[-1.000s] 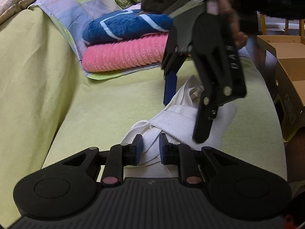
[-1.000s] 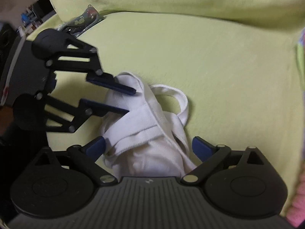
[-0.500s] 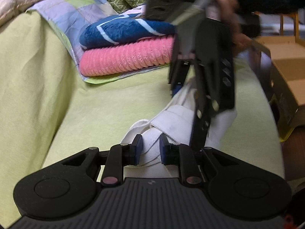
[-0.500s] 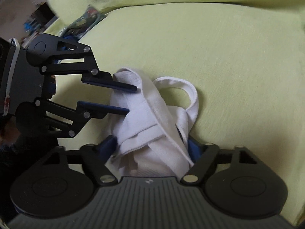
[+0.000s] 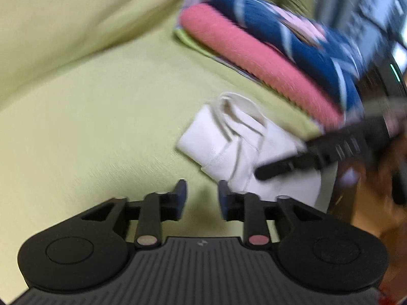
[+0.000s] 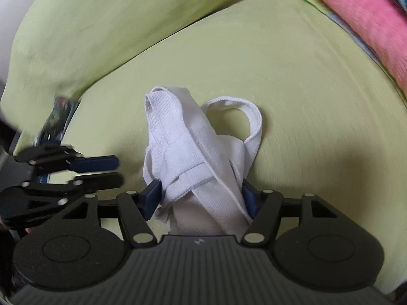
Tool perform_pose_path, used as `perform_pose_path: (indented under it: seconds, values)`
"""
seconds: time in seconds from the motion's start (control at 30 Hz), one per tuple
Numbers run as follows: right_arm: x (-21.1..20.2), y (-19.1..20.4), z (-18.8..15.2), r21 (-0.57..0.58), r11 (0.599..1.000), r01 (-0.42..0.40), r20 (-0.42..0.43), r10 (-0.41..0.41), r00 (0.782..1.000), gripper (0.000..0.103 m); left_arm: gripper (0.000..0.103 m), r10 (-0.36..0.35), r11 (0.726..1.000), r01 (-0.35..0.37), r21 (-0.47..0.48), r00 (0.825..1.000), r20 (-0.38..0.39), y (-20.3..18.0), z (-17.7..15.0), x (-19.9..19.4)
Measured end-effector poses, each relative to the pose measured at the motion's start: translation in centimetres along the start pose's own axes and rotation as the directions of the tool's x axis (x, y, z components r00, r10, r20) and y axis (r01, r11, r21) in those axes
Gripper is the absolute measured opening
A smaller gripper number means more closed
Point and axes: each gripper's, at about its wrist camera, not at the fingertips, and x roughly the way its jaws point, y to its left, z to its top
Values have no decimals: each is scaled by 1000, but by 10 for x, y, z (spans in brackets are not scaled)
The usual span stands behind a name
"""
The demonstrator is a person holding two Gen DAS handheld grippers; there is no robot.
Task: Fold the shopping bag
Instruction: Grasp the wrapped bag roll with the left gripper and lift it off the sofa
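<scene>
The white shopping bag (image 6: 201,167) lies bundled on the yellow-green sofa seat (image 6: 305,81), short of the pink cushion (image 5: 254,61) and the blue cushion (image 5: 292,38) stacked at the seat's far end. The relation that counts is between the bundle and the right gripper (image 6: 202,198): the bundle's long axis runs straight out from between that gripper's fingers, with a loose handle loop (image 6: 244,117) curling off to one side at its far end, and the near end sits between the two blue pads. Those fingers are closing, and the pads seem to touch the cloth on both sides, though blur makes a firm pinch hard to confirm. The left gripper (image 5: 201,200) is off the bag: its fingers are spread and opening with only sofa cloth showing between them, and the bundle lies just beyond its right fingertip, toward the cushions. So the right hand is the nearer one and looks set to carry the next fold or lift. Compared with a second ago, the left fingers, which were then nearly together over a strap of the bag, have let go and drawn aside, and the right fingers, then wide apart astride the bundle, have narrowed onto it; both views have also rolled, so the cushions now slant across the picture.
</scene>
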Motion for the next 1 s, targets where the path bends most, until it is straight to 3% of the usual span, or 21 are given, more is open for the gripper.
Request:
perform_pose_path:
  seconds: [0.07, 0.17, 0.3, 0.37, 0.47, 0.53, 0.57, 0.6, 0.67, 0.7, 0.9, 1.0]
  values:
    - [-4, -6, -6, 49, 999, -11, 18, 10, 1000, 60, 40, -66, 992, 64, -111, 998, -11, 16, 9, 14]
    - [-5, -16, -15, 129, 991, -43, 48, 37, 998, 58, 39, -154, 970, 148, -194, 988, -19, 31, 17, 31]
    - [0, -29, -25, 226, 968, -112, 99, 91, 991, 56, 40, -278, 919, 269, -286, 960, 11, 50, 17, 33]
    - [3, -27, -27, 227, 967, -118, 116, 93, 989, 55, 40, -302, 904, 302, -304, 952, 48, 53, 16, 25]
    - [4, -31, -28, 235, 963, -136, 129, 107, 986, 55, 48, -339, 895, 332, -298, 940, 30, 46, 21, 31]
    - [3, -32, -28, 238, 961, -139, 138, 108, 985, 55, 54, -321, 907, 310, -286, 947, 11, 40, 23, 44]
    - [2, -32, -29, 233, 963, -136, 143, 104, 984, 55, 62, -305, 914, 294, -281, 952, 4, 37, 24, 50]
    - [3, -30, -31, 239, 961, -139, 151, 105, 983, 55, 66, -311, 906, 299, -299, 950, 7, 38, 23, 57]
    - [5, -33, -34, 259, 954, -153, 170, 110, 979, 53, 66, -363, 859, 347, -375, 931, 31, 44, 18, 71]
    - [4, -37, -37, 285, 944, -165, 185, 114, 976, 53, 65, -369, 854, 357, -379, 928, 42, 42, 16, 74]
    - [-2, -44, -59, 364, 903, -228, 292, 121, 949, 49, 63, -350, 893, 340, -293, 937, 22, 16, 20, 67]
    - [-11, -46, -81, 429, 856, -287, 350, 136, 927, 48, 63, -350, 913, 336, -231, 937, -18, -6, 21, 59]
